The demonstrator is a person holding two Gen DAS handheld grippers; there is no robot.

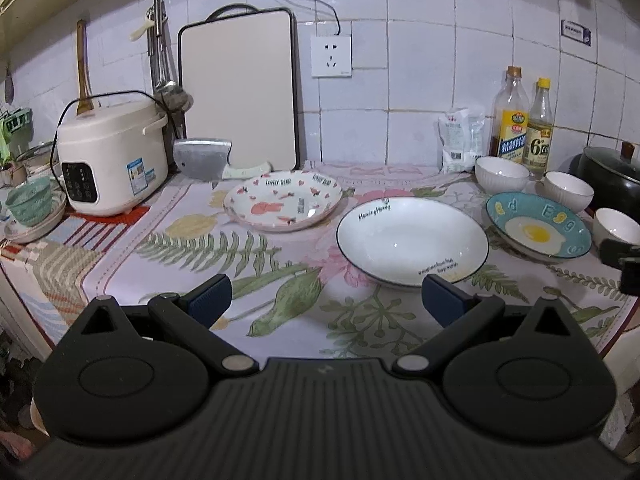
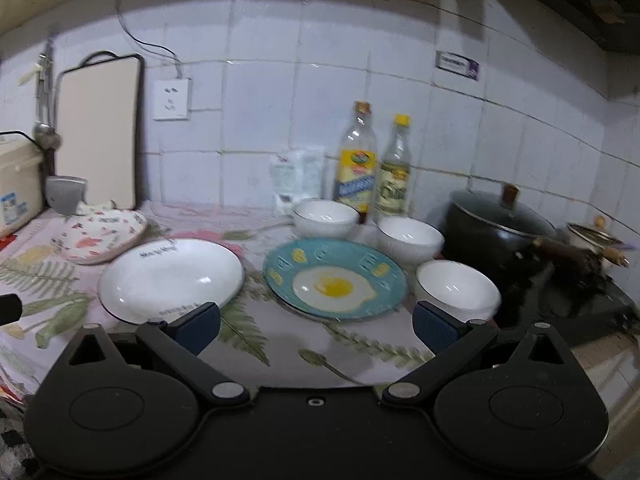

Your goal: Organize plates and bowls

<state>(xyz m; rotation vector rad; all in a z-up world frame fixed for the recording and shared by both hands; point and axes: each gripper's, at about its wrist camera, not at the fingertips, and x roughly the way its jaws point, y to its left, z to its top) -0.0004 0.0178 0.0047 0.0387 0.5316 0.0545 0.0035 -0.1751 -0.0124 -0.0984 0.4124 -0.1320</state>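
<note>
The left claw [image 1: 326, 296] hangs above the flowered cloth on the table [image 1: 180, 256] with its jaws spread wide and nothing between them. Just ahead of its right finger lies the white plate [image 1: 412, 238], flat and rim up; the dark lettering on its far rim reads upright from the claw's side, while the line on the near rim runs slanted toward the right. Farther ahead and to the left sits the pink-patterned plate [image 1: 283, 200], also flat, its long axis running left to right. Beyond the white plate to the right lies the blue egg plate [image 1: 538, 225], its letters arcing along the far rim.

The right claw [image 2: 316, 326] is likewise wide open and empty. The blue egg plate [image 2: 335, 278] lies straight ahead between its fingers, with the white plate [image 2: 171, 280] off the left finger and close beside it. Three white bowls stand mouth up: one bowl [image 2: 458, 290] just beyond the right finger, touching or nearly touching the egg plate's rim, a second bowl [image 2: 411, 238] behind it, and a third bowl [image 2: 325, 217] behind the egg plate, in front of two bottles [image 2: 356, 168].
</note>
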